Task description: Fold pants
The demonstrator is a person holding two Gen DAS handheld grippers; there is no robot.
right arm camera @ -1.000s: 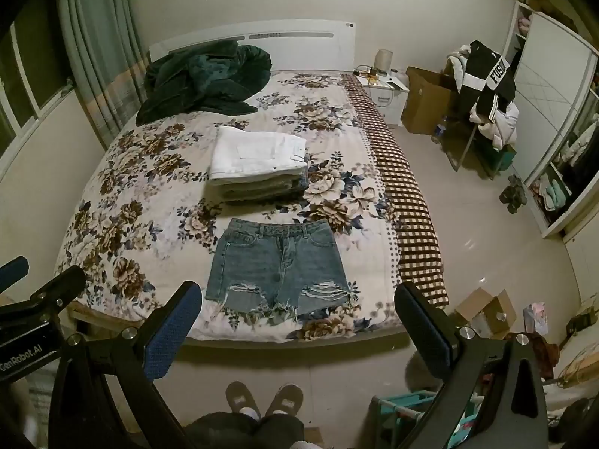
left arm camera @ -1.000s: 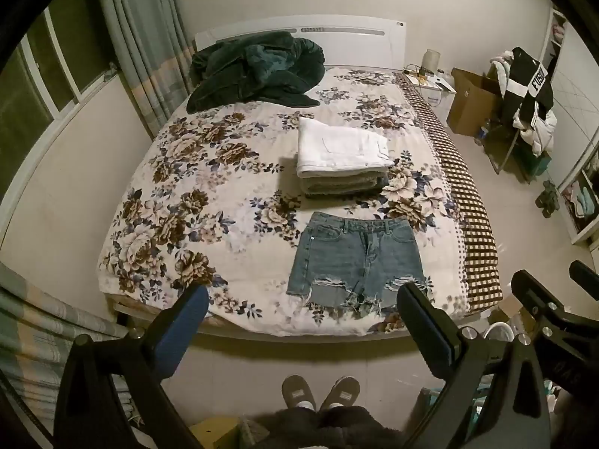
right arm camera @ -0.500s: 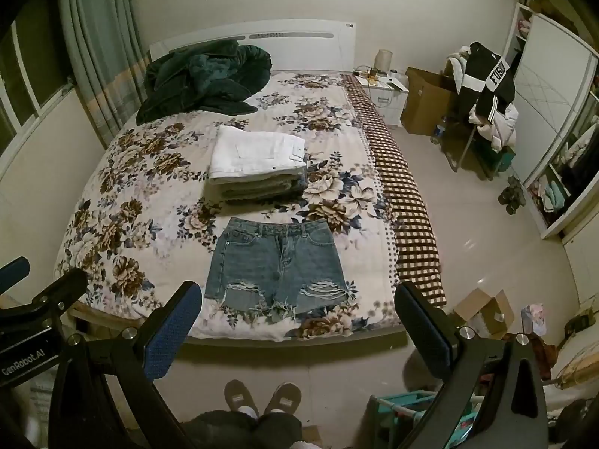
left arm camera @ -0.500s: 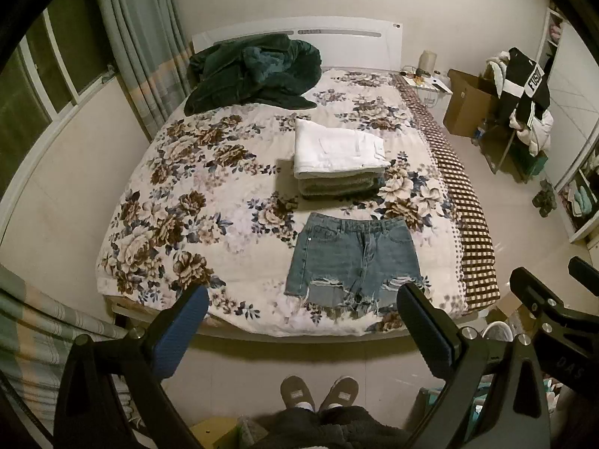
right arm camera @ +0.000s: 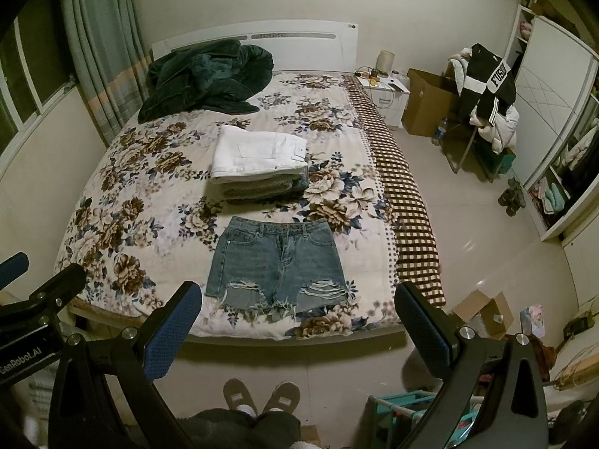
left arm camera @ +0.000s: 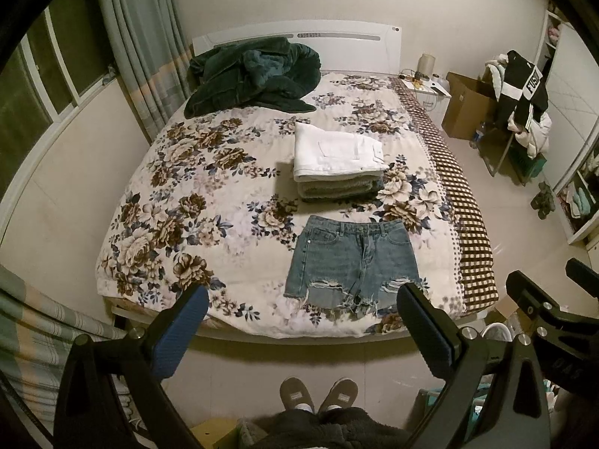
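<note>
A pair of ripped blue denim shorts (left arm camera: 352, 262) lies flat, waistband away from me, near the foot of the floral bed (left arm camera: 179, 202); it also shows in the right wrist view (right arm camera: 277, 262). My left gripper (left arm camera: 303, 331) is open and empty, held well back from the bed's foot edge, above the floor. My right gripper (right arm camera: 299, 327) is open and empty too, at a like distance. Both are apart from the shorts.
A stack of folded pants, white on top (left arm camera: 337, 149), sits beyond the shorts. A dark green blanket (left arm camera: 254, 75) lies by the headboard. My slippered feet (left arm camera: 318, 393) stand on the floor. A chair heaped with clothes (right arm camera: 486, 97) and boxes (right arm camera: 426, 101) are to the right.
Both views have drifted slightly; the bed and shorts sit a little lower and left in frame. Both grippers stay open and empty.
</note>
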